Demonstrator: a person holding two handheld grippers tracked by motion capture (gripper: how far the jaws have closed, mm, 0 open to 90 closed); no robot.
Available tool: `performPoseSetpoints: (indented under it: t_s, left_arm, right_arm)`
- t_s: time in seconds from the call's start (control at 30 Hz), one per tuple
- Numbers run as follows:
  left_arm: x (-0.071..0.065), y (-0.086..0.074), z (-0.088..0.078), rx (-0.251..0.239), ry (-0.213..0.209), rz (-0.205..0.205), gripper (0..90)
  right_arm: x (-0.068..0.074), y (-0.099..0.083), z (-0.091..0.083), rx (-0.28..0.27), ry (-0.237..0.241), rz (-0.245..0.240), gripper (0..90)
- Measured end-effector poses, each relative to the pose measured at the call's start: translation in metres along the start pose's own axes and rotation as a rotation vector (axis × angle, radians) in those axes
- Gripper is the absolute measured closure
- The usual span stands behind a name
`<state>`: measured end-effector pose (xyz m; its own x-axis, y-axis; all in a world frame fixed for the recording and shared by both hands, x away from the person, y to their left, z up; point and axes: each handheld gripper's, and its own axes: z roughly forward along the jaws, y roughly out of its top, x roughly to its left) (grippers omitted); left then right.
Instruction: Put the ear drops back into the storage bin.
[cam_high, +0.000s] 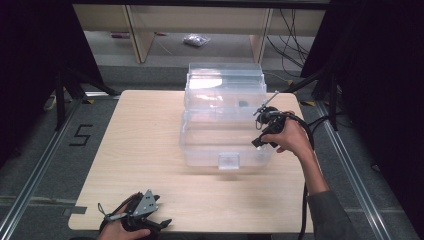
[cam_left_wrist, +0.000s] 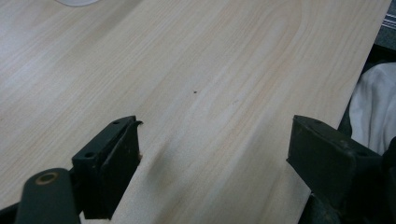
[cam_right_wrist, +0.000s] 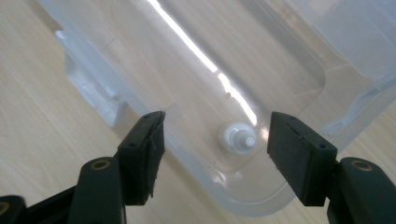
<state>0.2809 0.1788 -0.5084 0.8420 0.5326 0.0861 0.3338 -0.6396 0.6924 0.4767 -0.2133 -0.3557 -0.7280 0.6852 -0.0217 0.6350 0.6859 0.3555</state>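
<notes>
Right gripper (cam_high: 258, 134) hangs over the right end of the clear plastic bin (cam_high: 227, 131), which sits open on the wooden table (cam_high: 145, 150) with its lid standing up behind. Jaws apart, roughly half spread, nothing between the pads. In the right gripper view the jaws look down into the bin, and a small white cap-like piece (cam_right_wrist: 238, 138) lies on the bin floor below the gap, near the rounded corner, clear of both jaws; what exactly it is, cannot tell. Left gripper (cam_high: 157, 223) rests at the near left edge of the table, well apart from the bin. Left gripper view shows its jaws spread wide over bare wood, holding nothing. White cloth (cam_left_wrist: 373, 109) lies past the table edge.
</notes>
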Motion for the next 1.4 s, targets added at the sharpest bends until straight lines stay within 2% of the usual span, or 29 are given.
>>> performPoseSetpoints:
  t_s: [0.03,0.07,0.1,0.13,0.2,0.3,0.33,0.37,0.47,0.53,0.57,0.63,0.67,0.7,0.73,0.83,0.87,0.93,1.0,1.07,1.1,1.13,1.2,1.23,1.27,1.33,1.4]
  left_arm:
    - [0.0,0.0,0.0,-0.001,0.0,0.001,16.4]
    - [-0.001,0.0,0.001,-0.005,-0.001,-0.023,16.5]
    - [-0.001,0.0,0.001,-0.005,-0.001,-0.023,16.4]
    - [0.0,0.0,0.0,-0.003,0.0,0.003,16.4]
    - [0.0,0.0,0.0,-0.001,0.001,-0.001,16.4]
    - [-0.001,0.0,0.0,-0.002,-0.001,-0.015,16.4]
    - [-0.001,0.0,0.0,-0.003,0.0,-0.014,16.4]
    - [0.0,0.0,0.0,-0.003,0.0,0.0,16.4]
    - [0.0,0.0,0.0,-0.001,0.002,0.0,16.4]
    - [0.0,0.0,0.0,-0.001,0.0,0.0,16.4]
    - [-0.002,-0.001,0.0,-0.004,-0.002,-0.02,16.4]
    - [-0.002,-0.001,0.0,-0.004,-0.002,-0.015,16.4]
    - [-0.002,-0.001,0.001,-0.003,-0.001,-0.017,16.5]
    - [-0.002,-0.001,0.001,-0.007,-0.003,-0.022,16.5]
    - [0.0,0.0,0.0,-0.007,0.0,-0.004,16.5]
    - [0.0,0.0,0.0,-0.002,0.002,0.0,16.4]
    - [-0.002,0.0,0.0,-0.016,-0.007,-0.017,16.4]
    - [-0.002,-0.001,0.0,-0.003,-0.002,-0.018,16.4]
    - [-0.001,0.0,0.0,-0.008,-0.001,-0.015,16.4]
    - [0.0,0.0,0.0,-0.001,0.002,-0.001,16.4]
    - [0.0,0.0,0.0,0.0,0.003,-0.001,16.4]
    - [0.0,0.0,0.0,-0.001,0.003,0.0,16.4]
    - [0.0,0.0,0.0,-0.001,0.001,0.0,16.4]
    - [-0.001,0.0,0.0,-0.001,0.002,-0.006,16.4]
    - [0.0,0.0,0.0,0.0,0.001,-0.001,16.4]
    - [0.0,0.0,0.0,0.0,0.001,0.0,16.4]
    - [0.0,0.0,0.0,-0.001,0.001,0.0,16.4]
  right_arm:
    - [0.0,-0.001,-0.001,-0.014,-0.001,-0.007,37.0]
    - [0.003,-0.003,-0.003,-0.029,0.003,-0.009,36.5]
    - [0.003,-0.003,-0.003,-0.029,0.003,-0.009,36.5]
    - [0.003,-0.003,-0.004,-0.032,0.003,-0.013,36.4]
    - [0.005,-0.005,-0.006,-0.057,0.01,-0.007,36.3]
    - [0.008,-0.008,-0.008,-0.051,0.012,0.007,35.1]
    - [0.008,-0.009,-0.008,-0.064,0.011,-0.009,34.9]
    - [0.01,-0.013,-0.01,-0.064,0.004,0.002,33.8]
    - [0.012,-0.016,-0.011,-0.088,0.009,-0.016,32.9]
    - [0.015,-0.019,-0.012,-0.1,0.01,-0.011,32.1]
    - [0.019,-0.021,-0.013,-0.109,0.009,0.0,31.8]
    - [0.022,-0.022,-0.014,-0.109,0.017,0.015,31.7]
    - [0.024,-0.024,-0.014,-0.129,0.023,-0.017,31.3]
    - [0.024,-0.024,-0.014,-0.129,0.023,-0.017,31.3]
    - [0.026,-0.026,-0.013,-0.142,0.022,-0.028,31.1]
    - [0.029,-0.028,-0.014,-0.136,0.029,0.001,31.0]
    - [0.03,-0.029,-0.011,-0.159,0.028,-0.029,31.0]
    - [0.031,-0.03,-0.011,-0.158,0.039,-0.031,30.7]
    - [0.032,-0.03,-0.01,-0.157,0.04,-0.031,30.7]
    - [0.035,-0.032,-0.008,-0.146,0.037,-0.003,30.6]
    - [0.034,-0.033,-0.007,-0.161,0.042,-0.027,30.6]
    - [0.037,-0.035,-0.005,-0.165,0.043,-0.013,30.5]
    - [0.037,-0.035,-0.005,-0.17,0.053,-0.027,30.4]
    - [0.04,-0.036,-0.005,-0.162,0.043,0.001,30.2]
    - [0.041,-0.038,-0.004,-0.183,0.046,-0.02,30.1]
    - [0.044,-0.04,-0.002,-0.199,0.052,-0.03,30.1]
    - [0.047,-0.04,-0.001,-0.196,0.05,-0.02,30.1]
